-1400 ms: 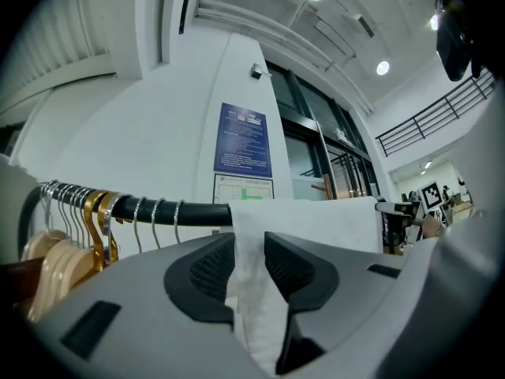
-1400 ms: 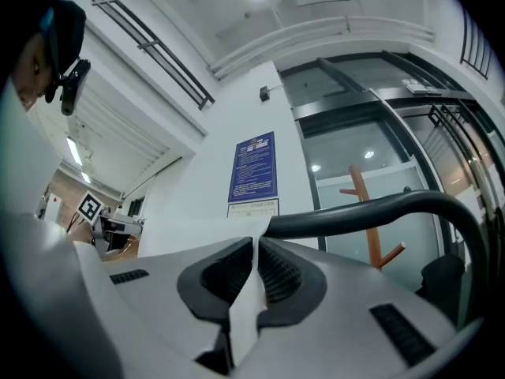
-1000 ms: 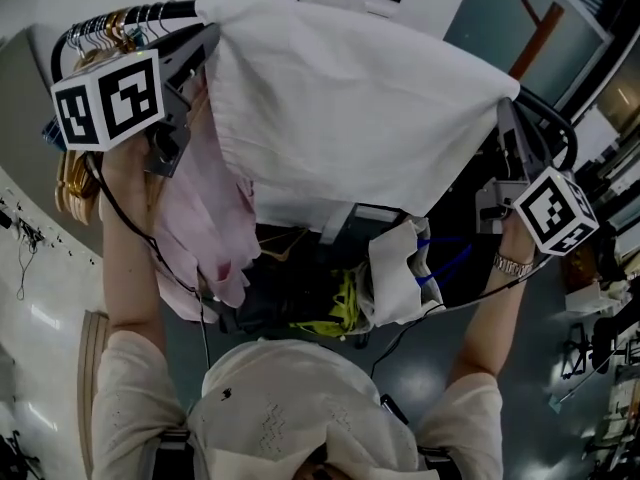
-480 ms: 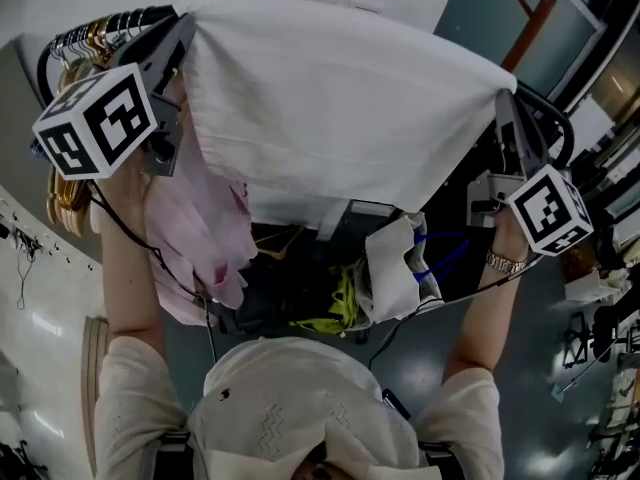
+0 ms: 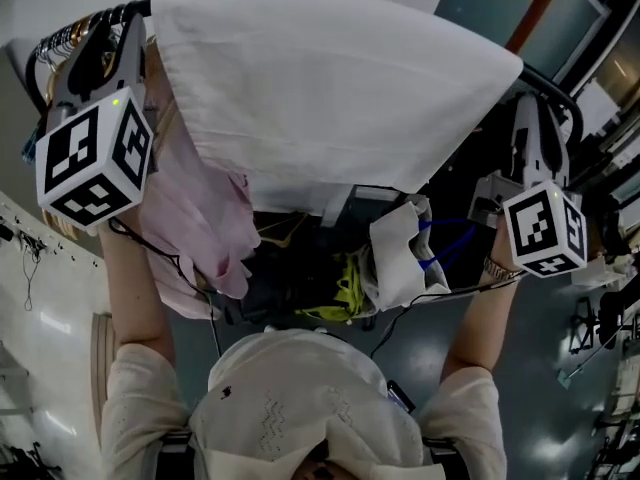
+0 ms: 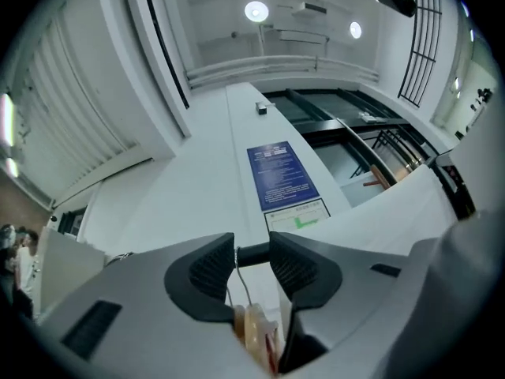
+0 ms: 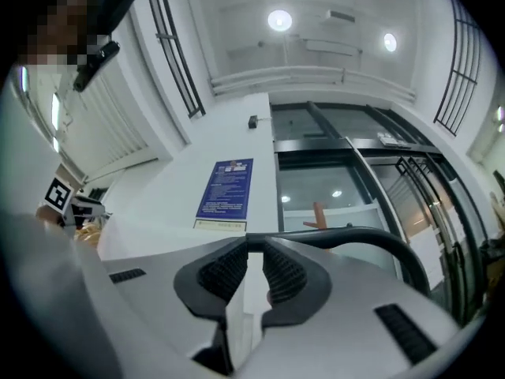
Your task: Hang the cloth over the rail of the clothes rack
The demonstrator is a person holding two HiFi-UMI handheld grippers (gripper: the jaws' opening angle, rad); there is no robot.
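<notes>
The white cloth (image 5: 330,98) lies draped over the black rail (image 5: 548,86) of the clothes rack and hangs down toward me. My left gripper (image 5: 122,30) is raised at the cloth's left edge, beside the hangers. Its jaws have just been opening and now stand open (image 6: 252,263), gripping nothing; only a wire hanger hook (image 6: 239,279) and the rail (image 6: 252,253) show in the gap. My right gripper (image 5: 528,113) is at the cloth's right corner. In the right gripper view its jaws (image 7: 254,271) are close together on a fold of the cloth (image 7: 237,322), just under the rail (image 7: 355,235).
Several wooden and wire hangers (image 5: 70,43) crowd the rail's left end. A pink garment (image 5: 200,218) hangs below them. Under the rack sit a white bag (image 5: 400,258) and yellow-green things (image 5: 345,293). A wall poster (image 6: 282,174) is ahead.
The left gripper has let go of the cloth's left edge, opened, rolled, and lifted up and to the left. The cloth has settled further over the rail. The right gripper shifted slightly.
</notes>
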